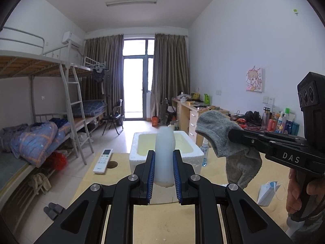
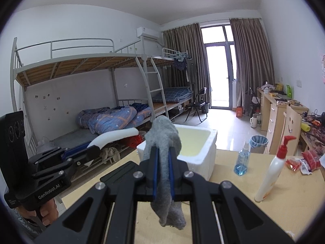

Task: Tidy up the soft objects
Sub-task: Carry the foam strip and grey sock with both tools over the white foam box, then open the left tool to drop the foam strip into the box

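A: What does each hand-held gripper hold?

B: The left hand-held gripper (image 1: 164, 174) is clenched on a white foam strip (image 1: 164, 158), its long axis running forward. The right hand-held gripper (image 2: 163, 168) is clamped on a grey sock (image 2: 164, 142), drooping both ways.

A: And the foam box (image 2: 205, 156)?

B: On the surface (image 2: 264, 213), straight ahead of both and below them; the right looks slightly nearer.

A fuzzy grey knit sock (image 2: 164, 142) and a smooth, matt white insole (image 1: 165, 154) — pinched in matt black plastic grippers — above a grainy white foam box (image 2: 200, 162) on a pale wooden table (image 2: 274, 213).
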`<action>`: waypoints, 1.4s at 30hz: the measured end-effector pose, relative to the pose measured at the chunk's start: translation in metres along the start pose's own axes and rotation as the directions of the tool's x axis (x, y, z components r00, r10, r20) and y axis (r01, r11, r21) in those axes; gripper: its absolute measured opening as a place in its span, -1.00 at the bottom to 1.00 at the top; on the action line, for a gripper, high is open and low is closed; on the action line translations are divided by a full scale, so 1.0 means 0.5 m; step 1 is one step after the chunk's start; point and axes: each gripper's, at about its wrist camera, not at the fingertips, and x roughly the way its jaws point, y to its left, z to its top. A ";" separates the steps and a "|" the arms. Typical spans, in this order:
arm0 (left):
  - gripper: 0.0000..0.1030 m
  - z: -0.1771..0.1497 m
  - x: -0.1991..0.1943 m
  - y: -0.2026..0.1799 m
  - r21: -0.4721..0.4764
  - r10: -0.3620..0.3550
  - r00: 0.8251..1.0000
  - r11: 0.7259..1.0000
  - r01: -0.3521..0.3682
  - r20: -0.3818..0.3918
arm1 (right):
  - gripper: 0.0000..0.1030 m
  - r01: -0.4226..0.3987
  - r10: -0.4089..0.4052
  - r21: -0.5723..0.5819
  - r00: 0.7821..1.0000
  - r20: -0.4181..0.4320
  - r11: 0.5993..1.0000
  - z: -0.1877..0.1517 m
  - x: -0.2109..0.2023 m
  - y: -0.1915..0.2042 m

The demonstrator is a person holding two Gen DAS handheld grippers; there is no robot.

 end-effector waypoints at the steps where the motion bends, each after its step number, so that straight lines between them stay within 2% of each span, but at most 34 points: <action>1: -0.64 0.004 0.004 0.000 -0.001 -0.003 1.000 1.000 0.003 -0.002 | -0.76 -0.002 0.002 0.000 1.000 -0.002 1.000 0.004 0.004 0.000; 28: -0.64 0.073 0.143 0.026 0.016 -0.011 0.998 1.000 0.012 -0.068 | -0.76 0.016 -0.017 -0.032 1.000 -0.021 0.999 0.083 0.097 -0.034; 34: -0.64 0.067 0.181 0.026 0.015 -0.012 0.995 1.000 0.014 -0.097 | -0.76 0.022 -0.022 -0.024 0.999 -0.028 0.999 0.086 0.115 -0.049; 42: -0.64 0.069 0.227 0.009 0.025 -0.048 0.991 0.998 0.052 -0.128 | -0.76 0.051 -0.051 0.004 0.998 -0.036 0.999 0.080 0.119 -0.077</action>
